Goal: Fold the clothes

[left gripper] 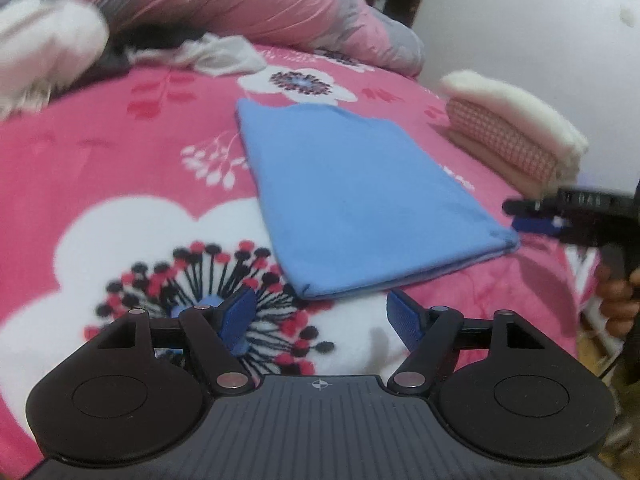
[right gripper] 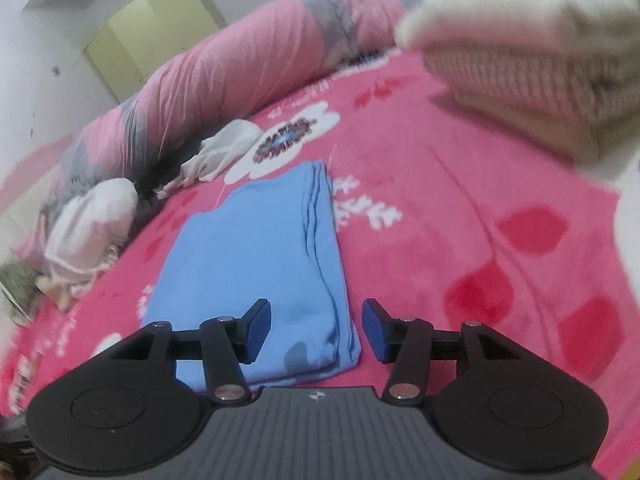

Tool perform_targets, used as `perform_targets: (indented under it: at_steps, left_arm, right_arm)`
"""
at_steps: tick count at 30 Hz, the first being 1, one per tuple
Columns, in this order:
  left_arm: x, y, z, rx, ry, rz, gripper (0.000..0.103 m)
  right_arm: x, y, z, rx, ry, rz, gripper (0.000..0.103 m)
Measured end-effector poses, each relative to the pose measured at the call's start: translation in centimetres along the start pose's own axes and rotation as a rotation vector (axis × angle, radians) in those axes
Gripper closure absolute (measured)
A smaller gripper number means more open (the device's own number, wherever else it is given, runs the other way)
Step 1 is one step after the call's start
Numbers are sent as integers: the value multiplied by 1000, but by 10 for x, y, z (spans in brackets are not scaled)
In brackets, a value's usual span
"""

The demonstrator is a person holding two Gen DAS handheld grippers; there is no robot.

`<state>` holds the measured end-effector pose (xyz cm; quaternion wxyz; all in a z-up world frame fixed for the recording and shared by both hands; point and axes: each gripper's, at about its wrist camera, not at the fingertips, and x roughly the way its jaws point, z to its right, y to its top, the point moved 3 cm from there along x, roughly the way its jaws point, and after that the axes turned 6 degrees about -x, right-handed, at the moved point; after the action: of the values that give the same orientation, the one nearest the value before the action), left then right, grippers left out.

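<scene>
A blue garment (left gripper: 360, 200) lies folded into a flat rectangle on the pink flowered blanket (left gripper: 120, 168). My left gripper (left gripper: 322, 318) is open and empty, just short of the garment's near edge. My right gripper (right gripper: 316, 330) is open and empty, its jaws standing over the near right corner of the blue garment (right gripper: 256, 260). The right gripper also shows in the left wrist view (left gripper: 532, 216) beside the garment's right corner.
A stack of folded clothes (left gripper: 516, 136), white over checked pink, sits at the bed's right edge; it also fills the upper right of the right wrist view (right gripper: 532, 52). A crumpled white cloth (left gripper: 216, 54), a pale bundle (right gripper: 92, 232) and a rolled pink quilt (left gripper: 248, 0) lie at the back.
</scene>
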<state>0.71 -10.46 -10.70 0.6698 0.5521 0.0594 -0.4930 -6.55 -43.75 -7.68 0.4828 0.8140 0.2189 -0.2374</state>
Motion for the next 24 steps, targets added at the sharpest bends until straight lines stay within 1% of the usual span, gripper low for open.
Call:
perform_targets:
  at_steps: [4, 7, 9, 13, 17, 20, 22, 24]
  left_arm:
    - [2, 7, -12, -100, -55, -1, 32]
    - [7, 11, -19, -153, -75, -15, 38]
    - [7, 12, -19, -143, -77, -12, 44]
    - [1, 9, -16, -52, -45, 3, 47]
    - [-9, 1, -6, 119, 26, 36, 48]
    - [-9, -5, 3, 210, 52, 52, 48]
    - [-5, -7, 7, 231, 56, 54, 50]
    - [-4, -8, 9, 243, 47, 57, 59]
  right_arm:
    - [13, 0, 11, 91, 63, -61, 49]
    - [15, 2, 14, 111, 84, -75, 49]
    - [16, 2, 16, 121, 89, -77, 49]
    - [18, 1, 16, 124, 84, -76, 50]
    - [16, 1, 11, 99, 60, -56, 50]
    - [13, 1, 2, 60, 43, -37, 50]
    - [16, -1, 0, 48, 24, -49, 50]
    - [18, -3, 0, 49, 10, -54, 52]
